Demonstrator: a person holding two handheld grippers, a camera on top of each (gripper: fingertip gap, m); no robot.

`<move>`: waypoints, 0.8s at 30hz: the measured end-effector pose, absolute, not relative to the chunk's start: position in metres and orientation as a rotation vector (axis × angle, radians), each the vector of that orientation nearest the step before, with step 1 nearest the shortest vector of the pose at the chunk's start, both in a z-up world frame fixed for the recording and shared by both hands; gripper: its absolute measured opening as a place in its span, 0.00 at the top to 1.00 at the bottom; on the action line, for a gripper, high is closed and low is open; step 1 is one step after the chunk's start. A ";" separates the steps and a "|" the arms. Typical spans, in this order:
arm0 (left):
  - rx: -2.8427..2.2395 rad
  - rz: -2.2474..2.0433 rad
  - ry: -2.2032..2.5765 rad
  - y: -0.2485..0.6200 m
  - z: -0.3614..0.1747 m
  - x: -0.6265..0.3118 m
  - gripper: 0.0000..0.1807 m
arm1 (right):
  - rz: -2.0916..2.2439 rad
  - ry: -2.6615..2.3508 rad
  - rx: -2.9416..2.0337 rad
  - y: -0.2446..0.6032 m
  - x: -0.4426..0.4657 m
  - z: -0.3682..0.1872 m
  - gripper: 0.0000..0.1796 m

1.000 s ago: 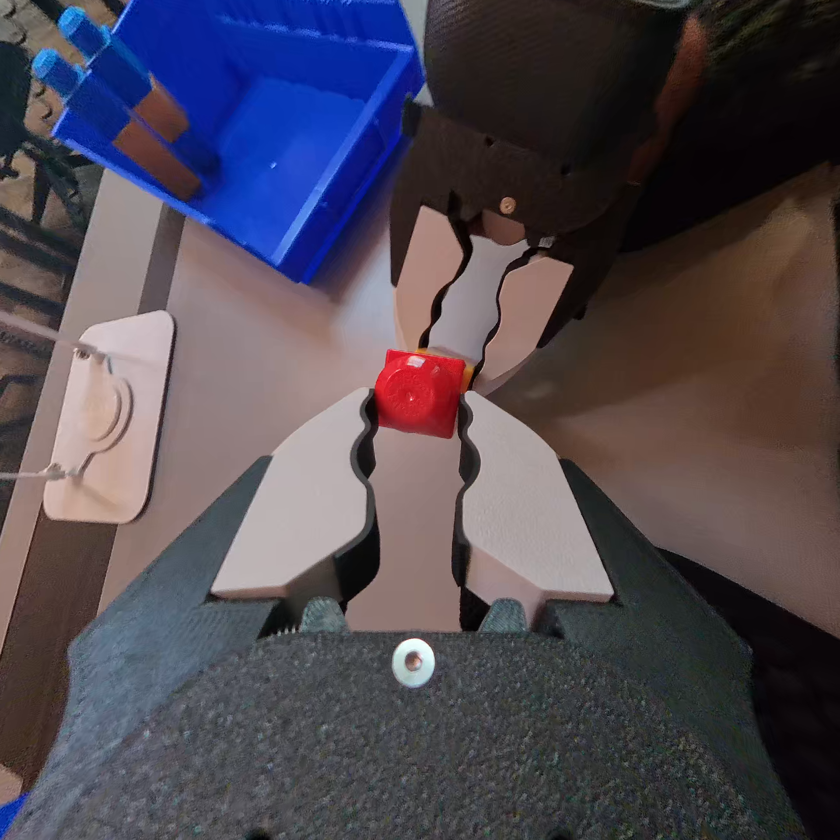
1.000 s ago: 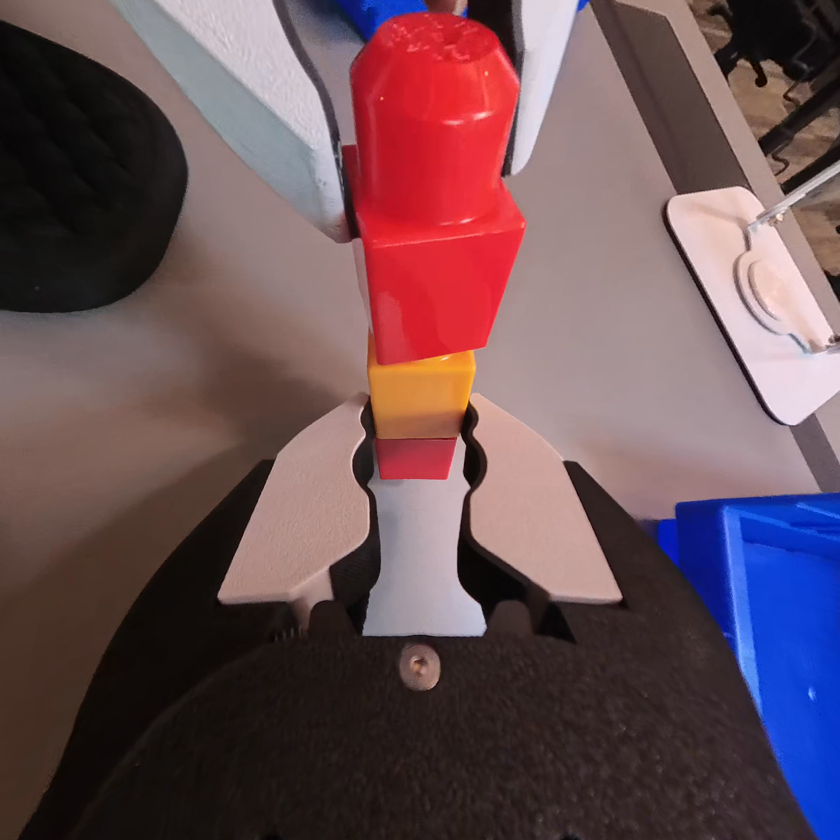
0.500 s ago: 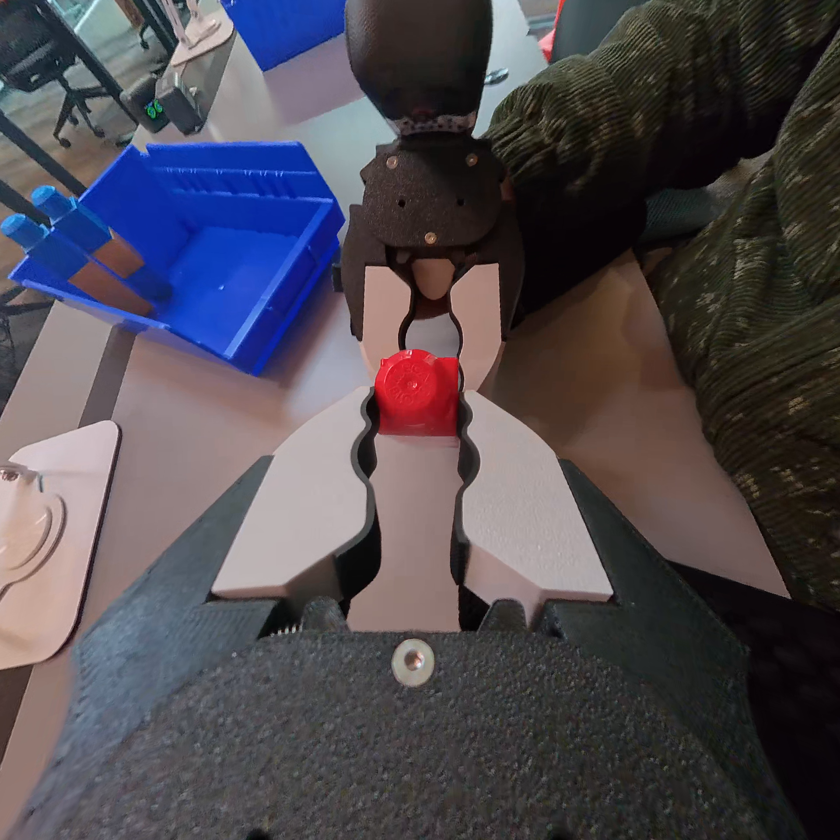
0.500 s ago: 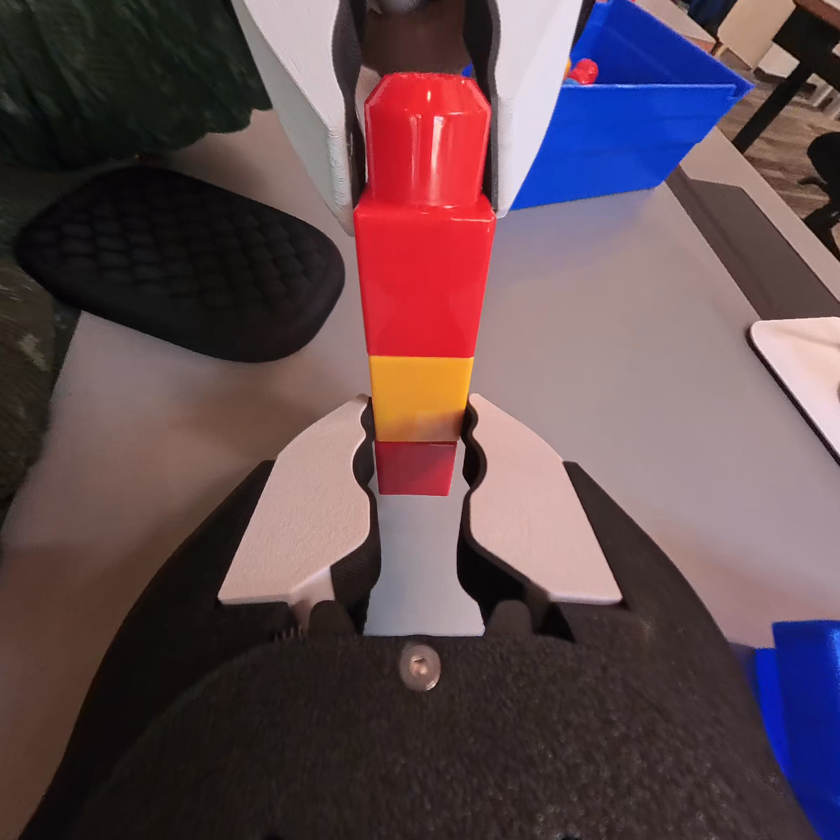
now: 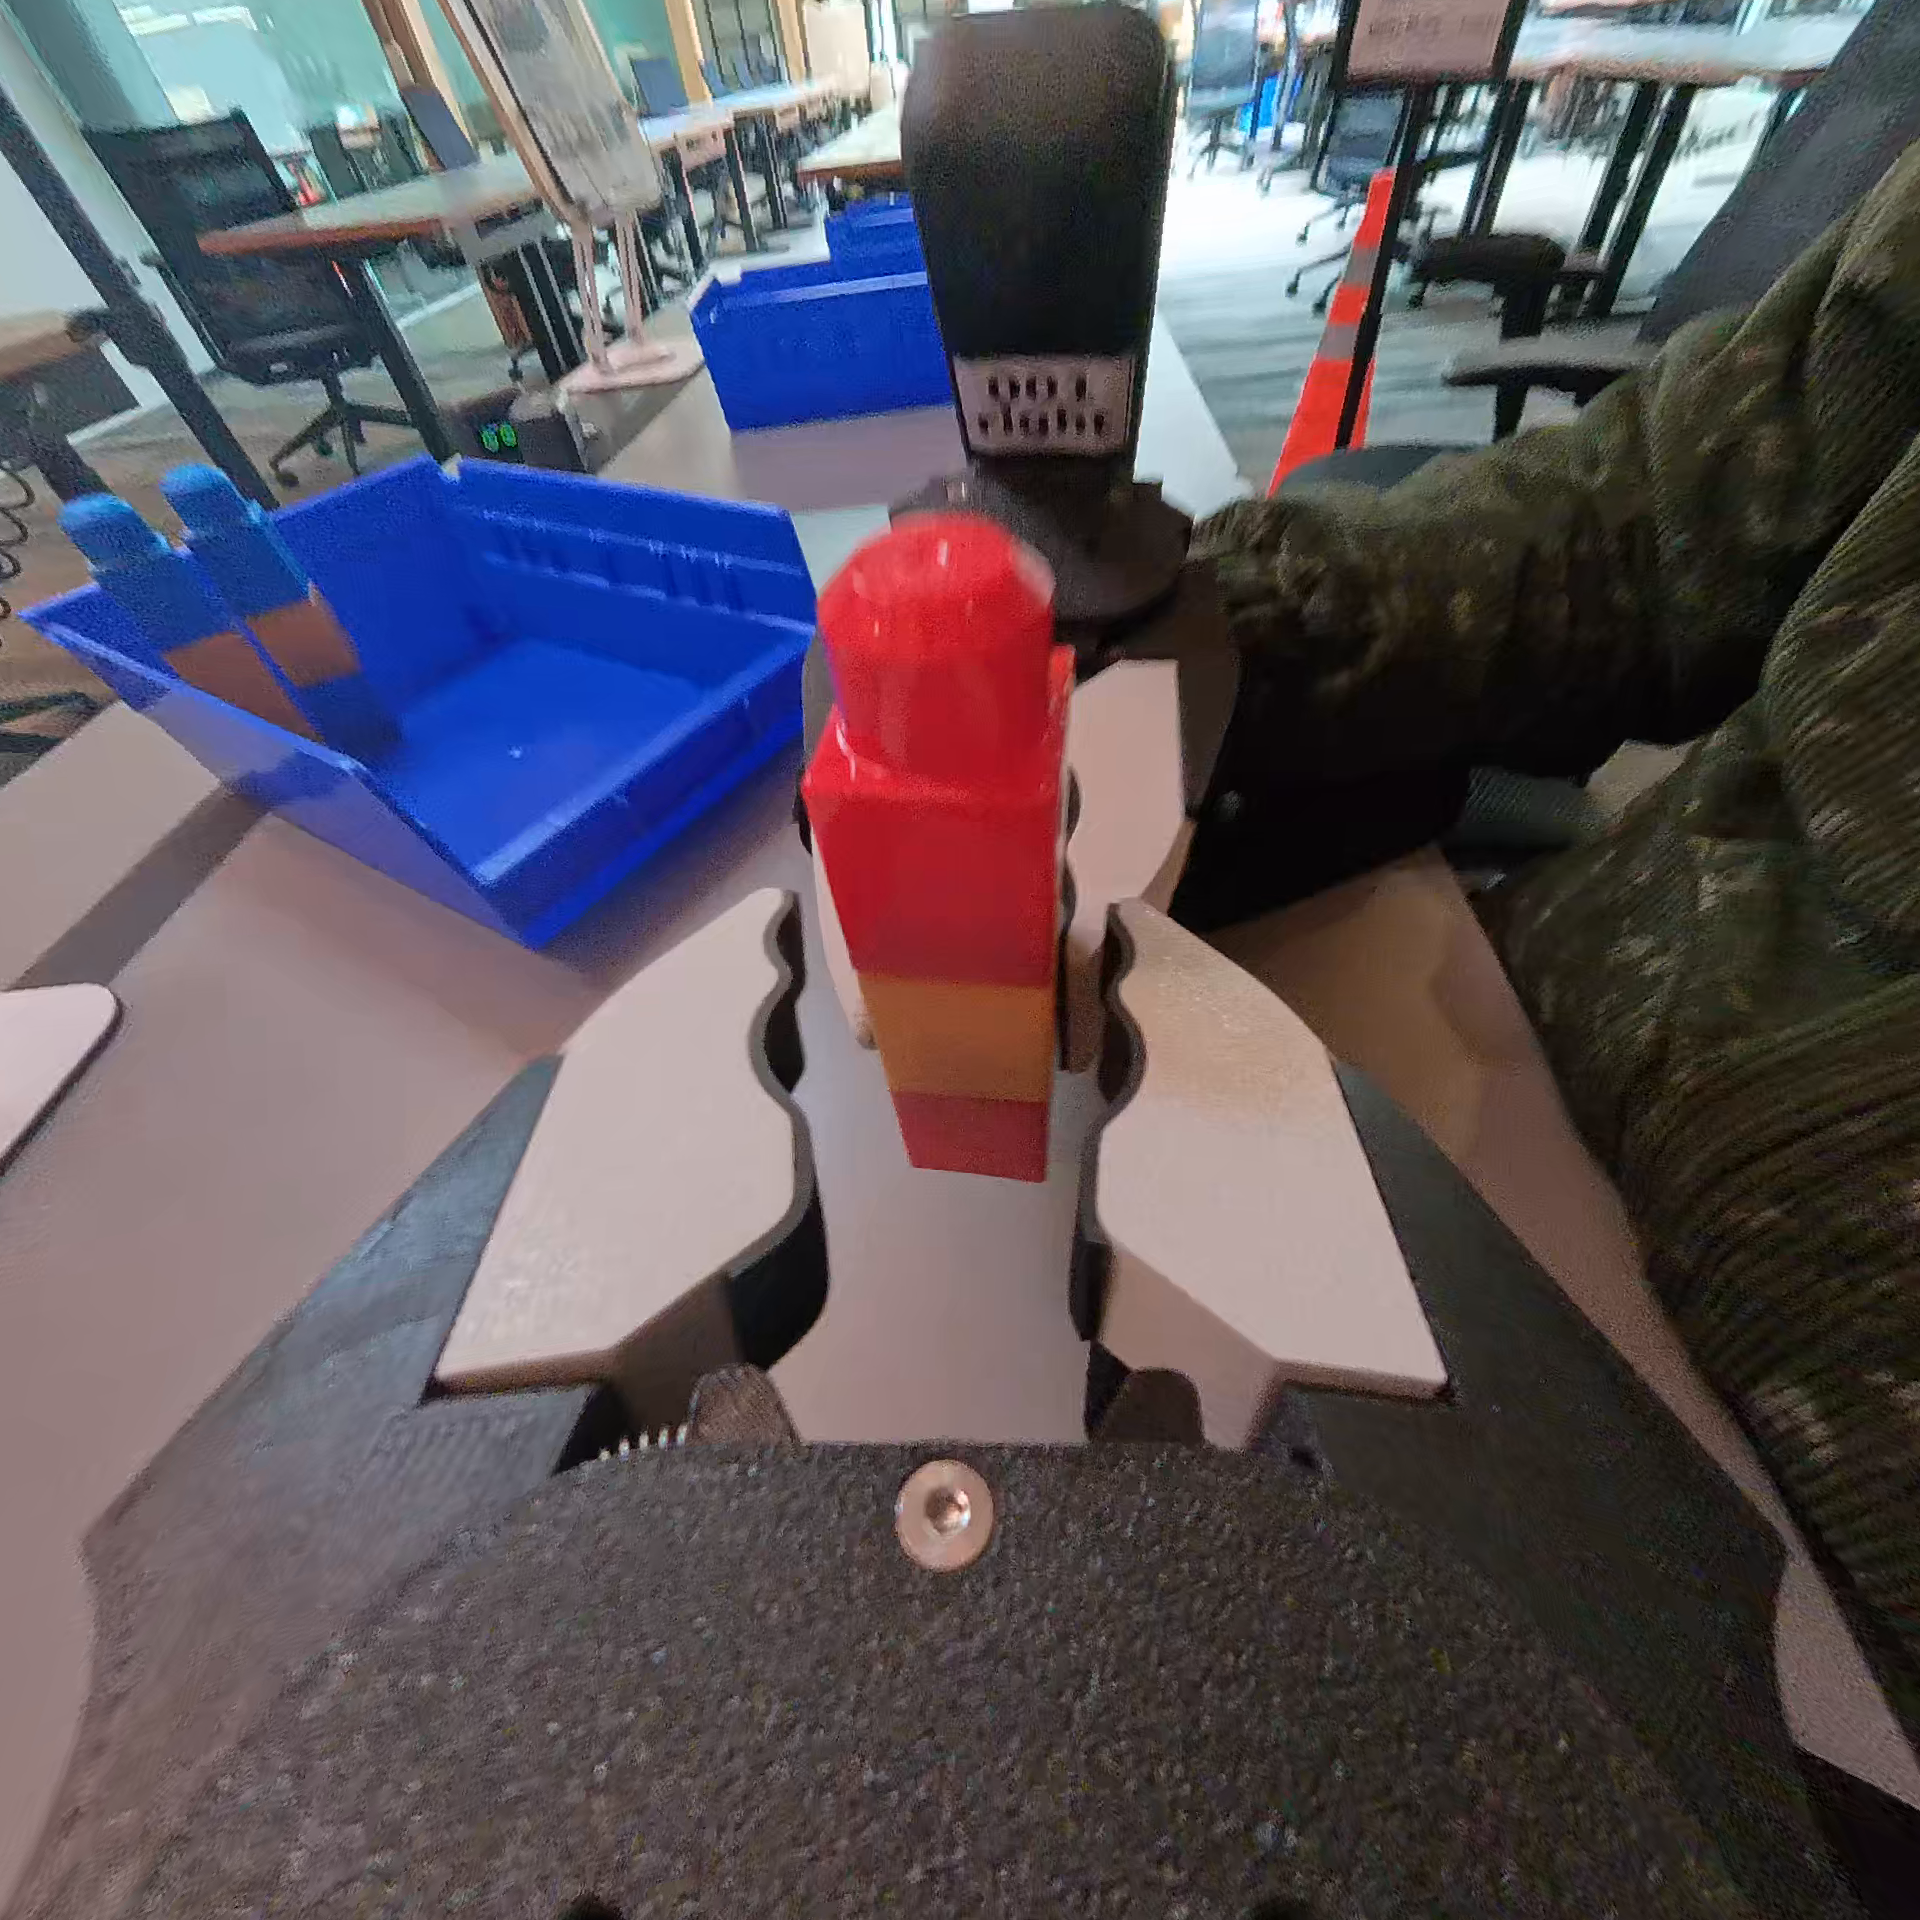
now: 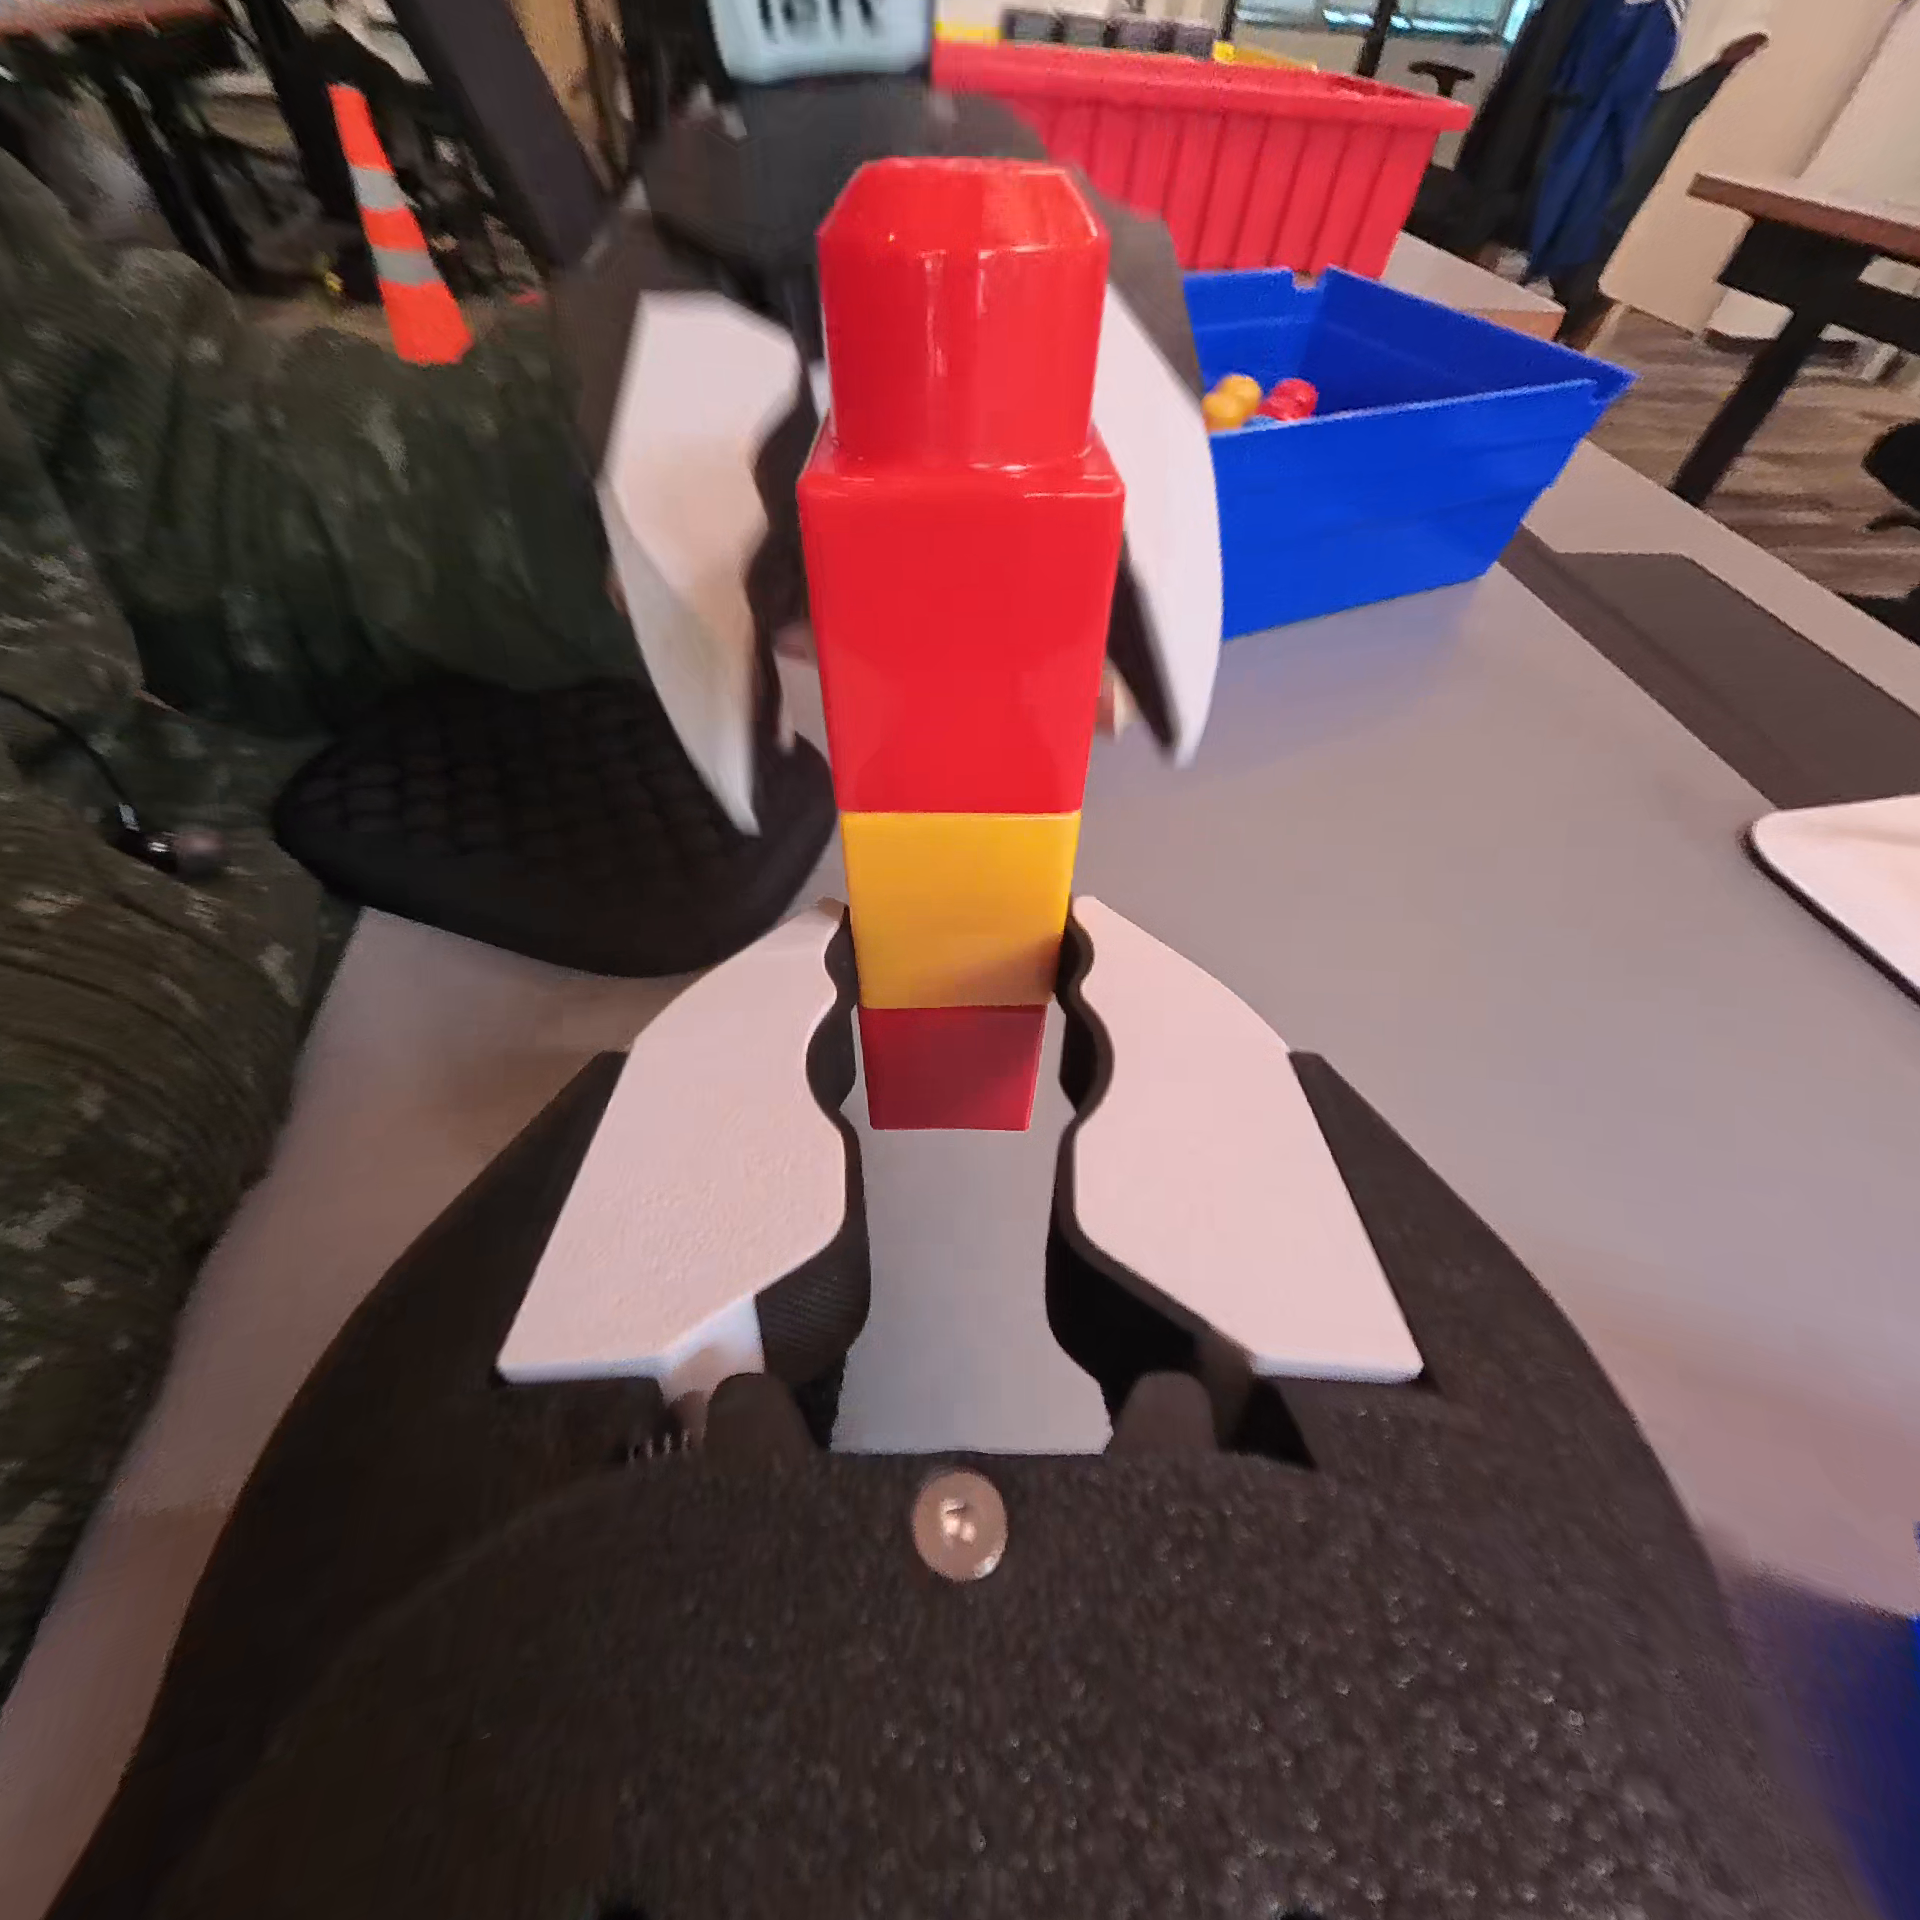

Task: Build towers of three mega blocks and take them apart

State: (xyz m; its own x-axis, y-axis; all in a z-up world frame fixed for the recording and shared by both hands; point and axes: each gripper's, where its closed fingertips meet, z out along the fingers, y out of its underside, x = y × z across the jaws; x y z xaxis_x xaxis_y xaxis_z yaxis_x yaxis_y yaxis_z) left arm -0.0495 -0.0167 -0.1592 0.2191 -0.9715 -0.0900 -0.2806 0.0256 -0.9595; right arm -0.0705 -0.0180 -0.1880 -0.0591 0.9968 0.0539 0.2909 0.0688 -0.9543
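Observation:
A tower of three blocks (image 6: 961, 623) stands upright on the grey table: red on top, yellow in the middle, dark red at the bottom. My right gripper (image 6: 958, 920) is shut on it, with its tips on the yellow block. In the left wrist view the tower (image 5: 940, 883) stands between the fingers of my left gripper (image 5: 951, 914), which is open, with a gap on each side. The right gripper's fingers (image 5: 1122, 769) show behind the tower. In the right wrist view the left gripper (image 6: 925, 561) is blurred, its fingers spread on either side of the top red block.
A blue bin (image 5: 623, 582) sits left of the tower, with two blue-tipped pieces (image 5: 239, 613) at its corner. Another blue bin (image 6: 1382, 520) holds yellow and red blocks (image 6: 1257, 400). A black mesh pad (image 6: 540, 821), a white board (image 6: 1849, 883) and a green sleeve (image 5: 1558, 623) are nearby. My two grippers' fingertips are within a few centimetres of each other.
My left gripper has let go of the top red block, opened and drawn back. Both views have tilted from looking down to level. The right gripper still holds the tower.

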 end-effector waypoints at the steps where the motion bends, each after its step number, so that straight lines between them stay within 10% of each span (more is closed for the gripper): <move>1: -1.464 -0.836 1.269 -0.017 -0.166 -0.047 0.75 | 1.068 -1.501 -1.342 -0.022 -0.072 -0.188 0.80; 18: -1.756 -0.511 1.449 -0.005 -0.230 -0.061 0.80 | 1.024 -1.503 -1.313 -0.016 -0.067 -0.185 0.69; 24: -1.721 -0.550 1.471 -0.014 -0.227 -0.053 0.80 | 0.987 -1.530 -1.288 -0.019 -0.069 -0.188 0.79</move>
